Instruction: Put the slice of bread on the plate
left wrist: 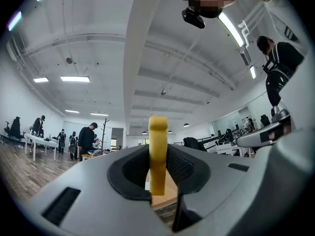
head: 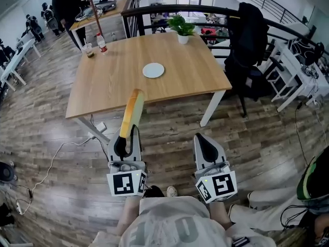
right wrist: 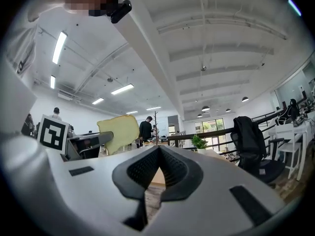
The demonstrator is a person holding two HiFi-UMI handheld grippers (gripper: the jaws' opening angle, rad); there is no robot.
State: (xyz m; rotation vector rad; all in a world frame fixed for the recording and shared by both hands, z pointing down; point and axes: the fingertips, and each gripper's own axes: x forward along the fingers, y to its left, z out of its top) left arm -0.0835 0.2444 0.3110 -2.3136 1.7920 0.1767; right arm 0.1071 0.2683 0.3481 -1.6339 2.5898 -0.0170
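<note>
A white plate [head: 153,70] lies near the middle of the wooden table [head: 113,81], ahead of both grippers. My left gripper [head: 126,137] is shut on a slice of bread [head: 132,112], held on edge and sticking out forward over the table's near edge. In the left gripper view the slice [left wrist: 158,151] stands edge-on between the pads, which press on its lower part. My right gripper [head: 202,139] hangs level beside it over the floor, jaws shut with nothing in them [right wrist: 158,149]. The right gripper view shows the slice [right wrist: 118,133] side-on at the left.
A potted plant [head: 181,29] stands at the table's far edge. A bottle [head: 102,42] and a glass [head: 89,50] are at its far left corner. A black chair with a jacket [head: 249,40] stands to the right. Cables [head: 56,156] run over the wooden floor.
</note>
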